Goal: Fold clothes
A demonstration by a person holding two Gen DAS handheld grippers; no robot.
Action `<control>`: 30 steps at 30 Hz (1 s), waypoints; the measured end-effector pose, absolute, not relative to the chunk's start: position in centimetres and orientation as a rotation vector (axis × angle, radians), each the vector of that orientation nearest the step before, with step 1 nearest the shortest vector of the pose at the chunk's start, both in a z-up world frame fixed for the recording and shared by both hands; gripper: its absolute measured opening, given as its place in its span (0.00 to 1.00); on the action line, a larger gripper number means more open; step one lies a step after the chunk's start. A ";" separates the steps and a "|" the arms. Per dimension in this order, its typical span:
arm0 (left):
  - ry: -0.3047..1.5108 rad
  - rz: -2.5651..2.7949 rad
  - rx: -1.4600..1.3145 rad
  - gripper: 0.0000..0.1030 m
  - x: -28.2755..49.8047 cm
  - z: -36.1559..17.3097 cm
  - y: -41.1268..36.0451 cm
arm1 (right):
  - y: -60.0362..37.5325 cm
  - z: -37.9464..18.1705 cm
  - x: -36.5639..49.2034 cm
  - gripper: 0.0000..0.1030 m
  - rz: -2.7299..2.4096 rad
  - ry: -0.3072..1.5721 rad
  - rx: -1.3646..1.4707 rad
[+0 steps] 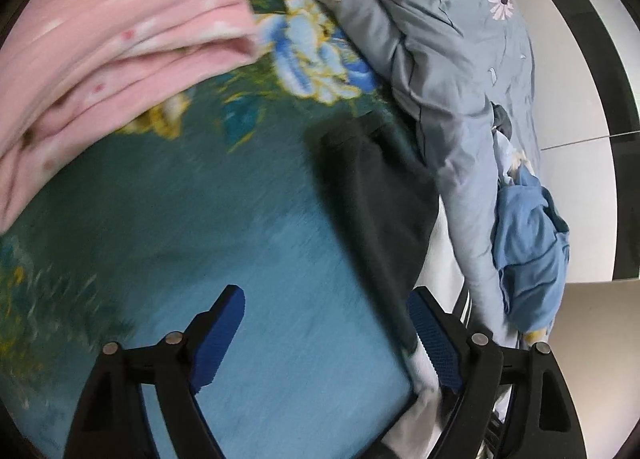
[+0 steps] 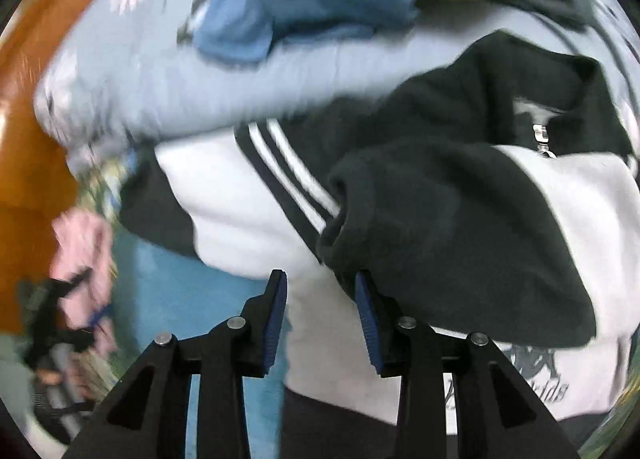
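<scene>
A black-and-white fleece jacket (image 2: 440,219) with white sleeve stripes and a zip lies crumpled on the teal floral bedsheet (image 1: 248,243). My right gripper (image 2: 321,279) hovers at its white lower part; the jaws stand partly apart, white fabric shows in the gap, and a black sleeve cuff touches the right finger. My left gripper (image 1: 326,295) is wide open over bare sheet. The jacket's black part (image 1: 372,199) lies ahead of it to the right, with white fabric against its right finger (image 1: 436,343). Both views are motion-blurred.
Folded pink clothes (image 1: 120,35) are stacked at the upper left. A grey-blue daisy quilt (image 1: 440,39) runs along the far side, with a crumpled blue garment (image 1: 528,251) on it. An orange-brown wooden board (image 2: 28,119) borders the bed. White floor tiles (image 1: 580,187) lie beyond.
</scene>
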State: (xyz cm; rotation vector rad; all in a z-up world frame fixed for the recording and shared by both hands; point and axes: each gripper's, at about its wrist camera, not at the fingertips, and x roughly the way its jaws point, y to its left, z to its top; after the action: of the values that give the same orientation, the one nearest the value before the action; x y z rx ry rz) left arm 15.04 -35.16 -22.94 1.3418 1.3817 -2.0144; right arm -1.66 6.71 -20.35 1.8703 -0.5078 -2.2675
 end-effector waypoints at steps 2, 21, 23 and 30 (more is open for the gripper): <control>1.383 -2.022 1.334 0.84 13.4 -23.8 -35.7 | 8.1 -19.4 -0.5 0.41 -2.292 -0.527 1.870; 1.458 -1.994 1.254 0.10 6.9 -26.8 -38.6 | 18.3 -14.7 8.5 0.42 -2.433 -0.669 1.986; 1.384 -2.083 1.257 0.09 6.3 -24.7 -37.7 | 18.9 -14.5 9.0 0.42 -2.435 -0.675 1.980; 1.106 -2.499 1.183 0.09 5.0 -13.3 -31.3 | 20.8 -14.2 10.6 0.42 -2.430 -0.737 1.940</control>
State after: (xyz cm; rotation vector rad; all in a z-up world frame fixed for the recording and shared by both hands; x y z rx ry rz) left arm 5.01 -31.32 -13.29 1.1833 1.1065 -2.4992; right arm 10.61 20.79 -14.25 1.9402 -0.7367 -2.4298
